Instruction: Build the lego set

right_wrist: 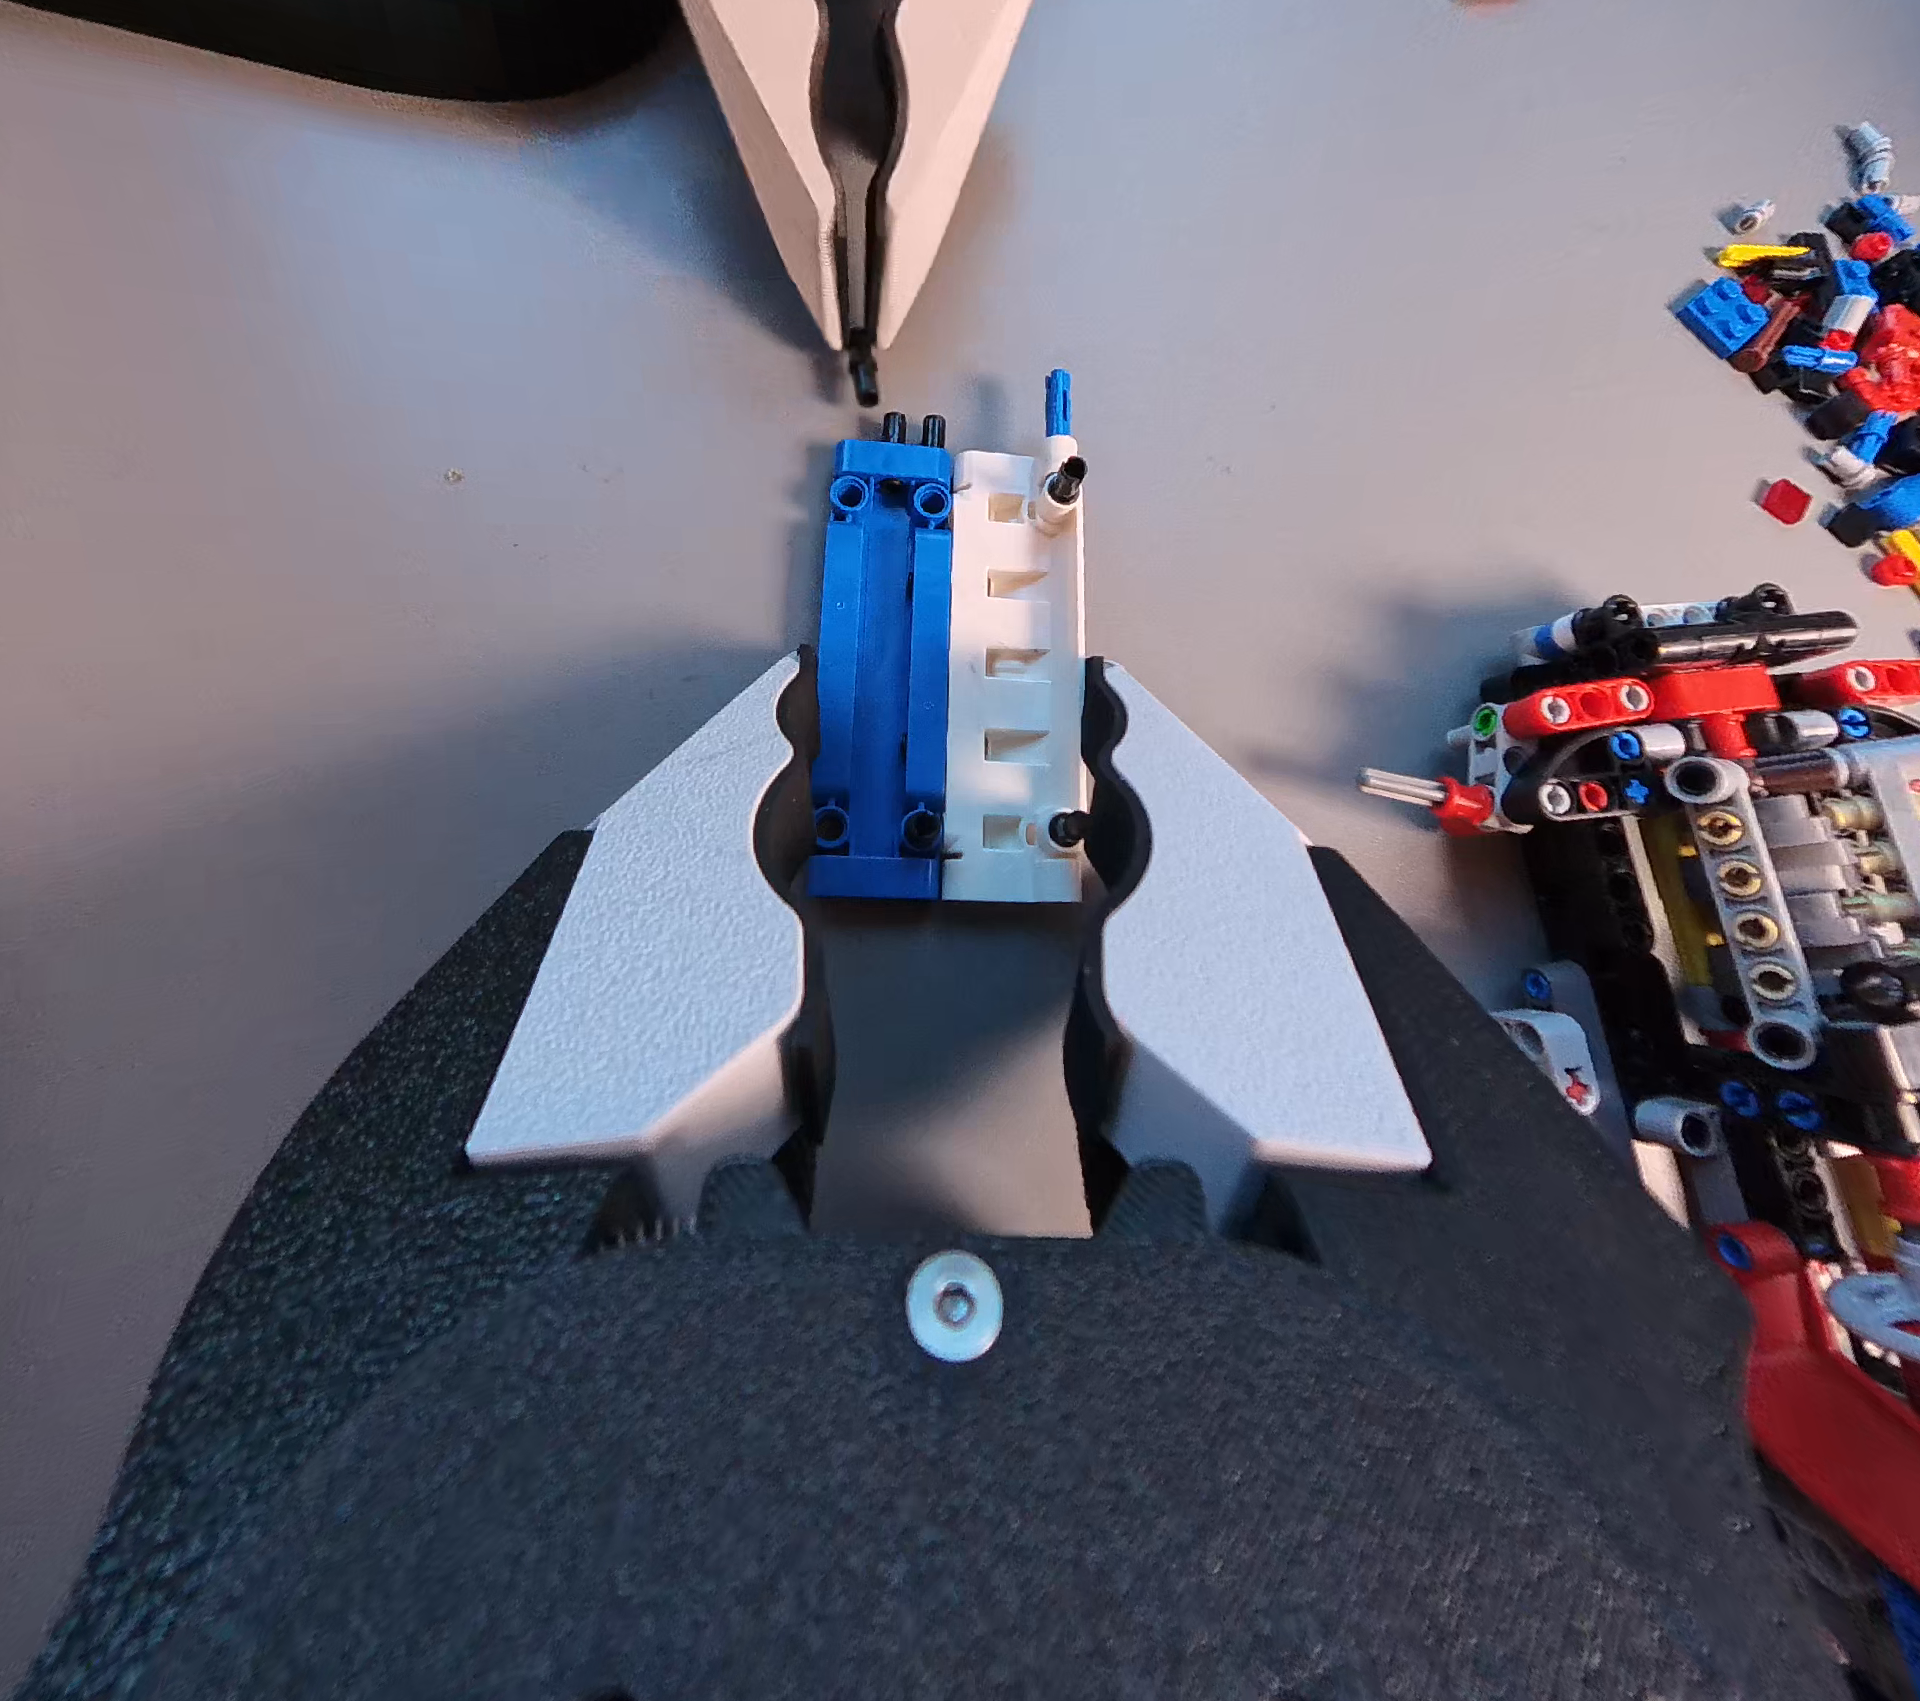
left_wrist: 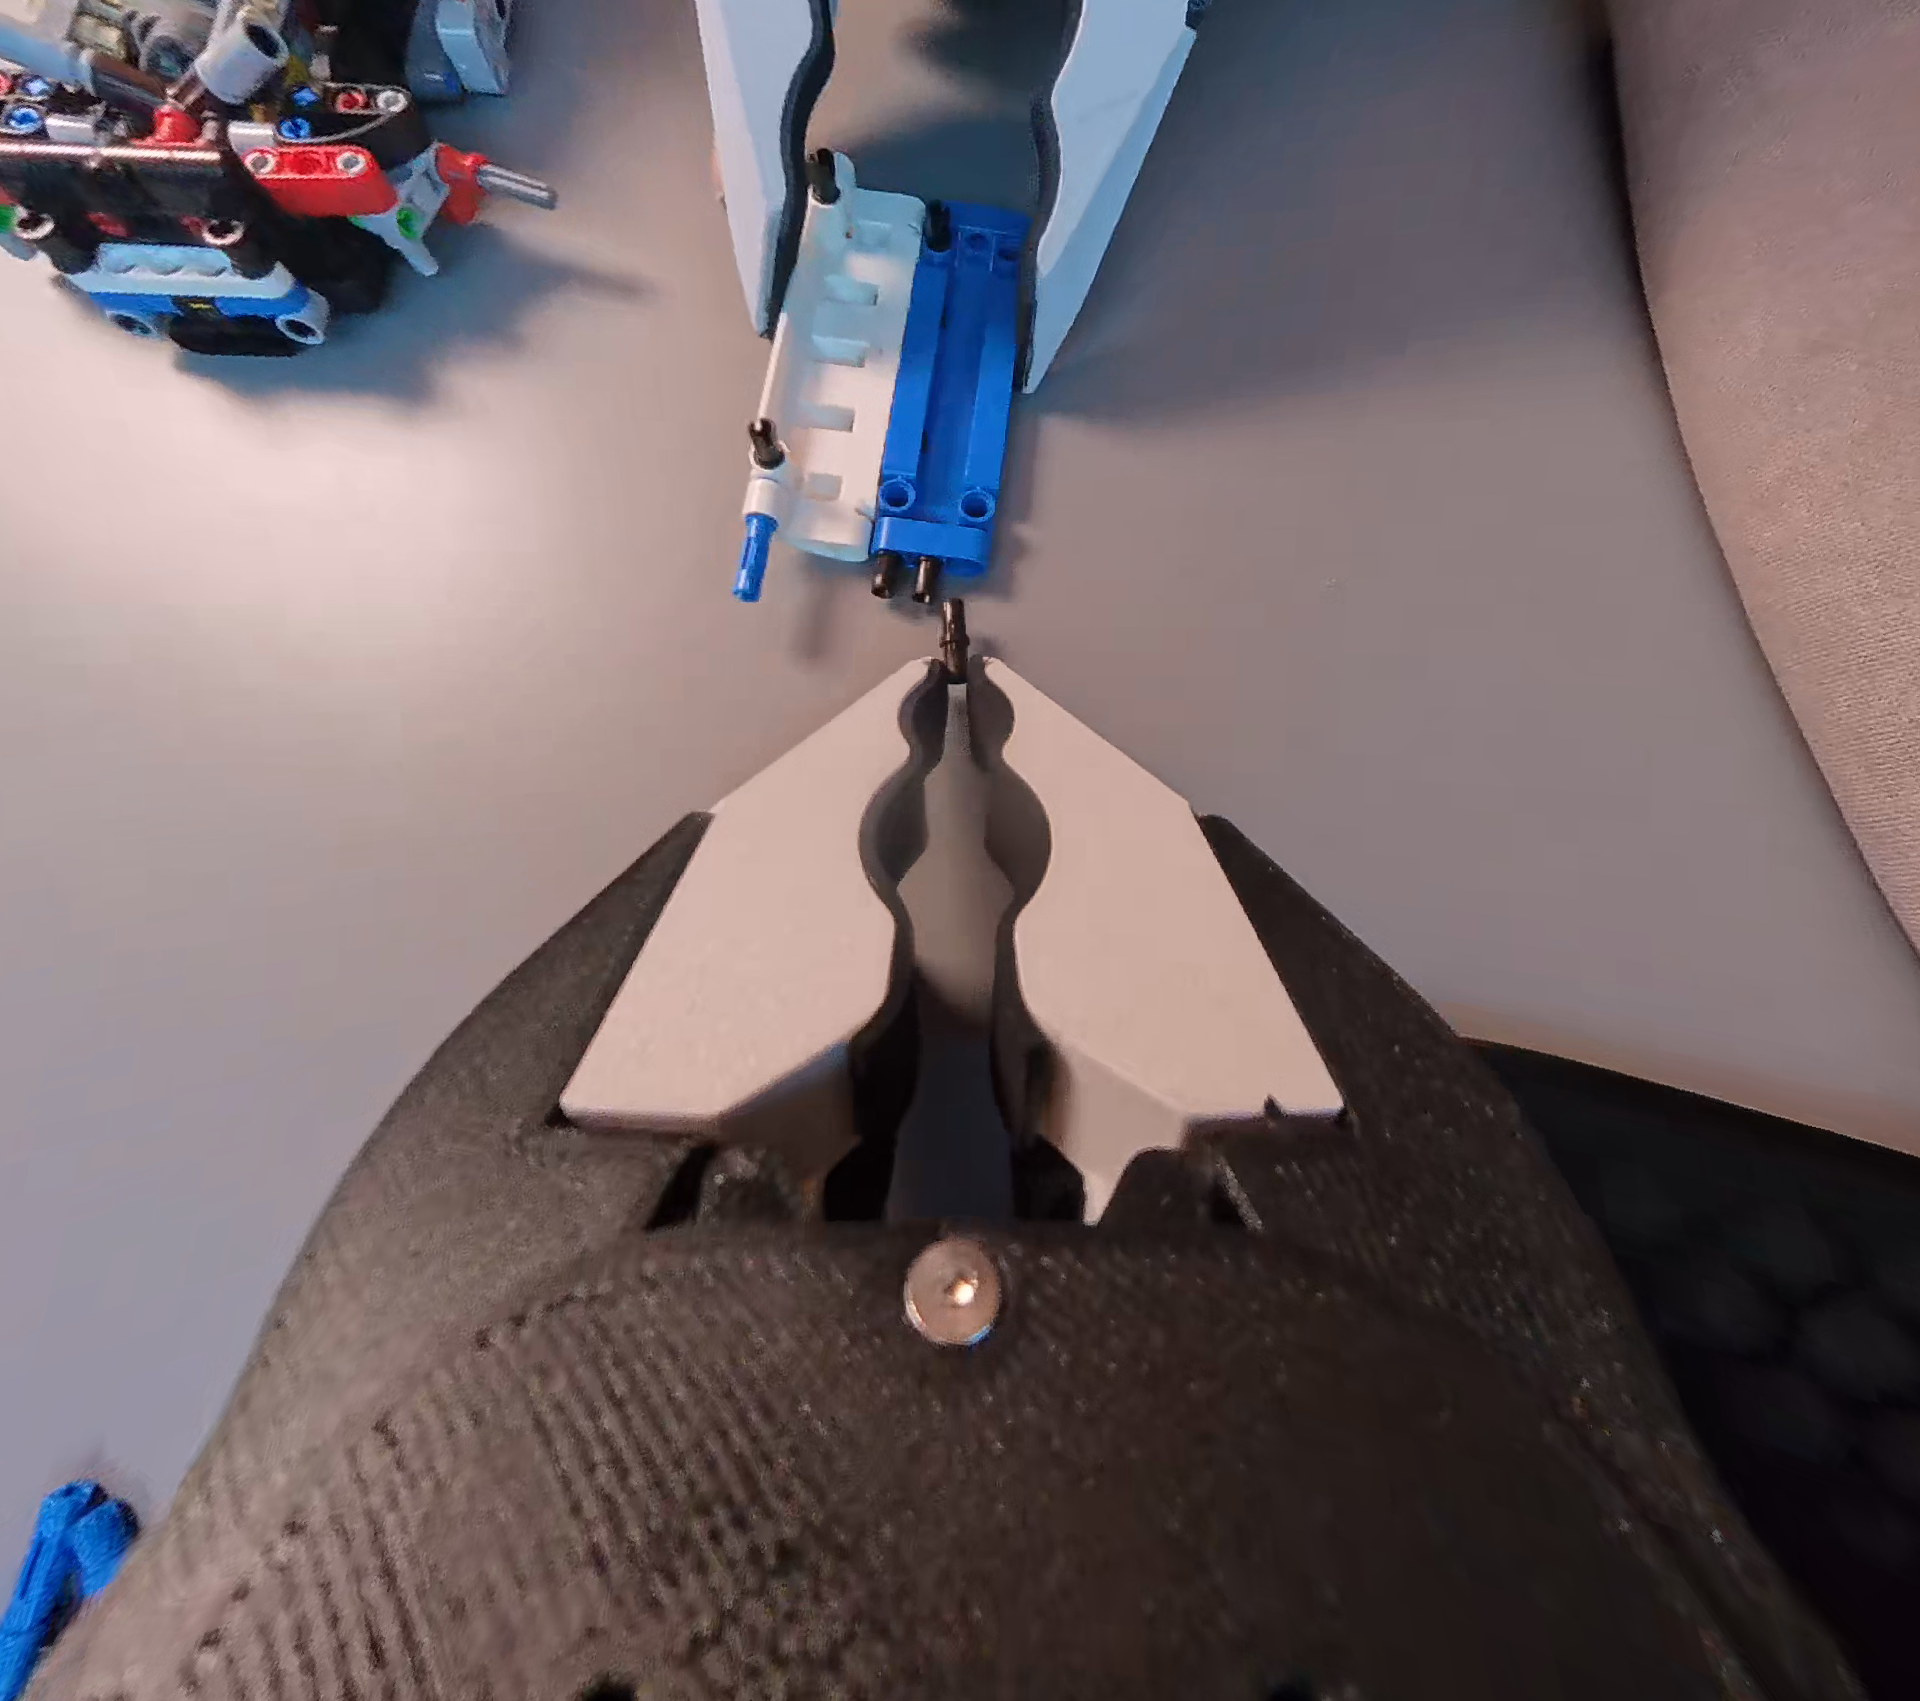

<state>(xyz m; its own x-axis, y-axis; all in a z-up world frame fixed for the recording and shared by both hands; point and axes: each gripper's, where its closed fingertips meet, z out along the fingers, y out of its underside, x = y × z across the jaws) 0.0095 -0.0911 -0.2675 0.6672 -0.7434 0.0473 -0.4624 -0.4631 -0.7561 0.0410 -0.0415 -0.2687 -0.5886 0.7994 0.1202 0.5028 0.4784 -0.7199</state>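
pinching black pin, left tool near blue-white assembly; right tool clamps assembly.

Plastic parts on a matt worktop

Glossy blue-and-white plastic sub-assembly; smooth matt grey fingers; rough black textured gripper body with shiny metal screw; worktop smooth, matt grey.

Left claw nearly closed, fingertips pinched together. Right claw held partly spread, pointed tip-to-tip at left claw.
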